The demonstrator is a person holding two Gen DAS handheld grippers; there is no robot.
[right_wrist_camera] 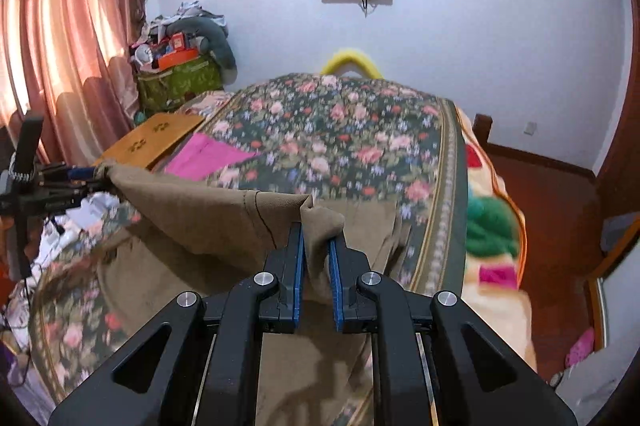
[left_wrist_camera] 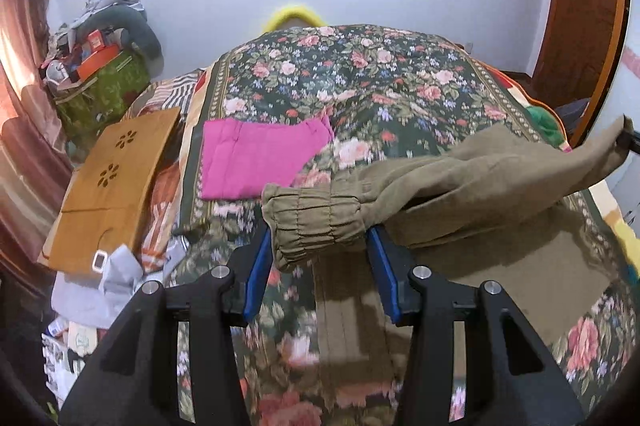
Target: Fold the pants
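Olive-brown pants hang lifted above the floral bedspread, with more of them lying flat below. My left gripper is shut on the gathered elastic cuff, which fills the gap between the blue pads. My right gripper is shut on the other corner of the pants; it shows at the right edge of the left wrist view. The fabric stretches between both grippers. The left gripper shows at the left of the right wrist view.
Folded pink pants lie on the bed to the left. A wooden lap table and loose clothes sit at the bed's left edge. A cluttered green bag stands by the curtain. The bed's right edge drops to the wooden floor.
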